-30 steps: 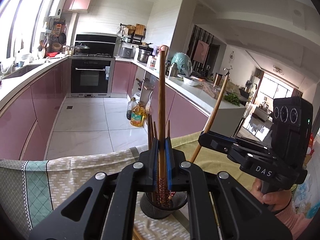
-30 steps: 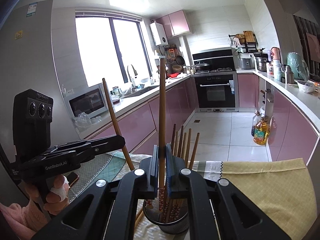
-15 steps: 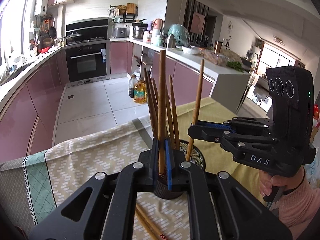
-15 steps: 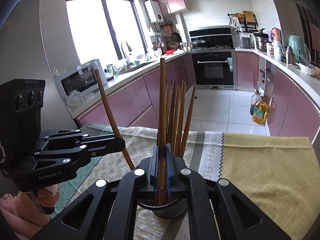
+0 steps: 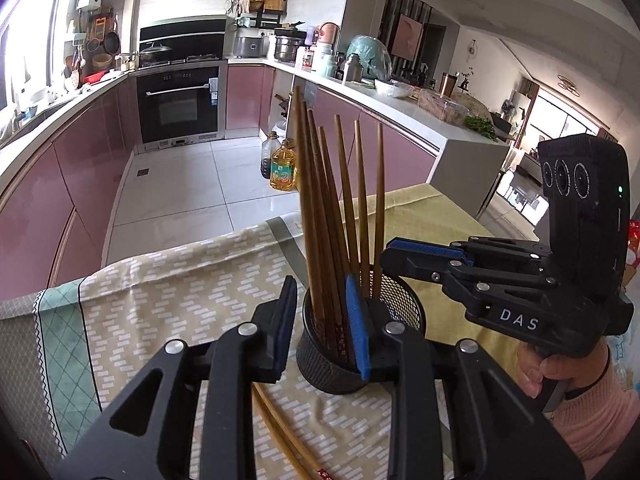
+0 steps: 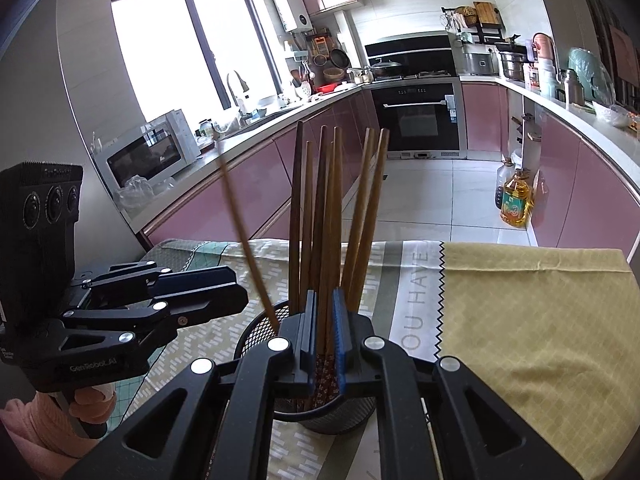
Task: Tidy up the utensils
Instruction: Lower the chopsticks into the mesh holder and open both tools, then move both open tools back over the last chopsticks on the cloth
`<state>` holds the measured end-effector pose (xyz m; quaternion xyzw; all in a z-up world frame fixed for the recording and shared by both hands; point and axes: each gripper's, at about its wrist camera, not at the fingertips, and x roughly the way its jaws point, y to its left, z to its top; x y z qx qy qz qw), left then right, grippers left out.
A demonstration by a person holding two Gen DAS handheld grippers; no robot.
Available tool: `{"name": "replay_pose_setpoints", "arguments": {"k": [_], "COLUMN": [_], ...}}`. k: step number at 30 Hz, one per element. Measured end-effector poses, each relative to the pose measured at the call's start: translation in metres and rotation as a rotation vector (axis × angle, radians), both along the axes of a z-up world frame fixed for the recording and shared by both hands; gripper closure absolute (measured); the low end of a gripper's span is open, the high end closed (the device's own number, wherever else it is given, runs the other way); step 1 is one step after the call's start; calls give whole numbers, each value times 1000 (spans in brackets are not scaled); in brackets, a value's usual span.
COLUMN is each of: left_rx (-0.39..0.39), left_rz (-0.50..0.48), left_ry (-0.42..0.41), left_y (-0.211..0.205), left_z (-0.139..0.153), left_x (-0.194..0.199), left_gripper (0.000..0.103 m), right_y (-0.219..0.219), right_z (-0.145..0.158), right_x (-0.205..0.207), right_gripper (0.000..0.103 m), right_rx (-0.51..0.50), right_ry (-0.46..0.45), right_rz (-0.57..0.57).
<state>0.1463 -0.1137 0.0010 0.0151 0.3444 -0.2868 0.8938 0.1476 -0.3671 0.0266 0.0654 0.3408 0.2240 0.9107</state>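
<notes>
Left gripper (image 5: 322, 322) jaws opening around chopsticks (image 5: 320, 216) in the mesh holder (image 5: 340, 360), right gripper (image 6: 323, 342) jaws nearly together on one: withdrawing carelessly could tip it.

Daylit kitchen: pink cabinets (image 5: 84, 168), white tiled floor (image 5: 180, 184), black oven (image 6: 420, 120).

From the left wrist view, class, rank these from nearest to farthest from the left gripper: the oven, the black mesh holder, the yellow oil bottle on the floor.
1. Black mesh holder: on the tablecloth, right at the left gripper, whose jaws are opening.
2. Yellow oil bottle: on the floor beyond the table edge, centre.
3. Oven: against the far wall, upper left.
</notes>
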Motion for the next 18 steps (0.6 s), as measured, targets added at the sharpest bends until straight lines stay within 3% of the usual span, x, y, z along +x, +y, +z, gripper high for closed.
{"name": "replay_pose_setpoints", "arguments": {"k": [8, 18], "left_rx": [-22, -12], "left_rz": [33, 103], "left_ry": [-38, -66], "left_y": [14, 60], "left_z": [2, -8], "left_x": [-14, -49], "left_gripper": [69, 59], "right_y": [-2, 23], "right_z": [7, -1], "right_x": [-19, -64], "right_gripper": [74, 57], "right_rx": [34, 46], "right_ry": [-32, -29], "right_rz": [25, 172]}}
